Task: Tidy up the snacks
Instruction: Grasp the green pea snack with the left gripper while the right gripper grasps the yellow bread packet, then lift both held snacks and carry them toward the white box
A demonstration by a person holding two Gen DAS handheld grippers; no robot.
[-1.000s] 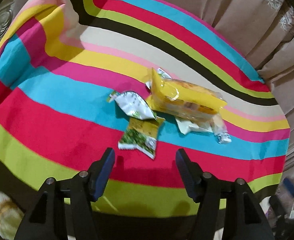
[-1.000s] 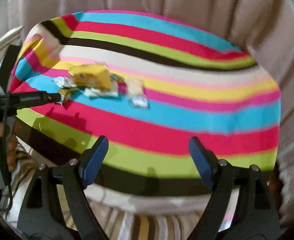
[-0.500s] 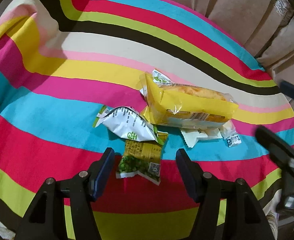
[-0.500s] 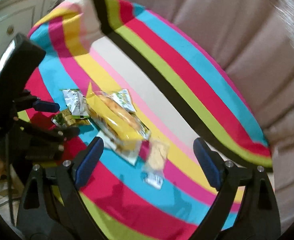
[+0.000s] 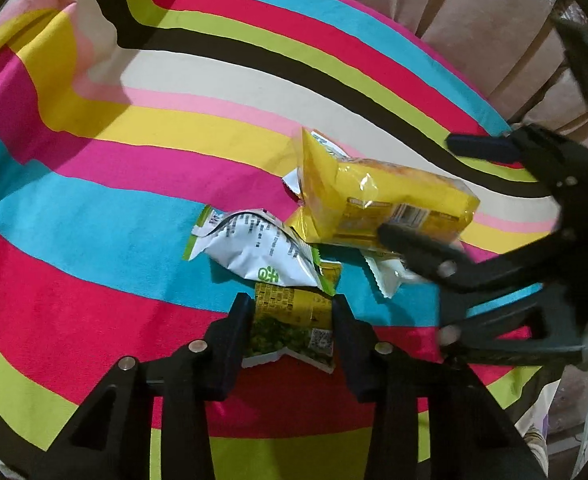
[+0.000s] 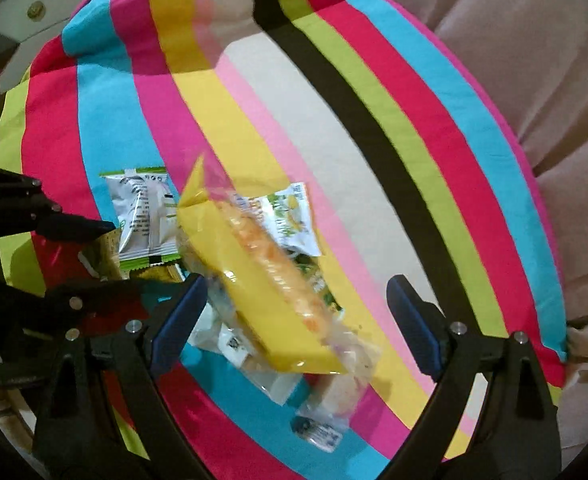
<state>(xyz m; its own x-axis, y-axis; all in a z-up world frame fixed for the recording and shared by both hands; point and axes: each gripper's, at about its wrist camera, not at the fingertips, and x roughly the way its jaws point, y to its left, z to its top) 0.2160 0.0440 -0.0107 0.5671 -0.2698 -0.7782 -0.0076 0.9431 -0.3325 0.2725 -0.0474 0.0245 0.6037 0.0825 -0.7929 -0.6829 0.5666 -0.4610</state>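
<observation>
A heap of snack packets lies on a striped cloth point(image 5: 93, 248). My left gripper point(image 5: 291, 314) has closed on a green and yellow pea packet point(image 5: 289, 324), which sits between its fingers. A white and green packet point(image 5: 253, 252) overlaps it. A big yellow bread pack point(image 5: 386, 204) lies on top of the heap; it also shows in the right wrist view point(image 6: 261, 284). My right gripper point(image 6: 294, 308) is open and straddles the yellow pack's near end. Smaller clear packets point(image 6: 326, 416) lie under and beside it.
The striped cloth point(image 6: 374, 128) covers a rounded surface. Beige curtains point(image 5: 474, 12) hang behind it. A white cabinet with a knob point(image 6: 33, 10) stands at the far left in the right wrist view. The other gripper point(image 5: 514, 248) crowds the right side in the left wrist view.
My left gripper moved forward and closed on the pea packet. My right gripper swung in over the heap and now stands around the yellow bread pack.
</observation>
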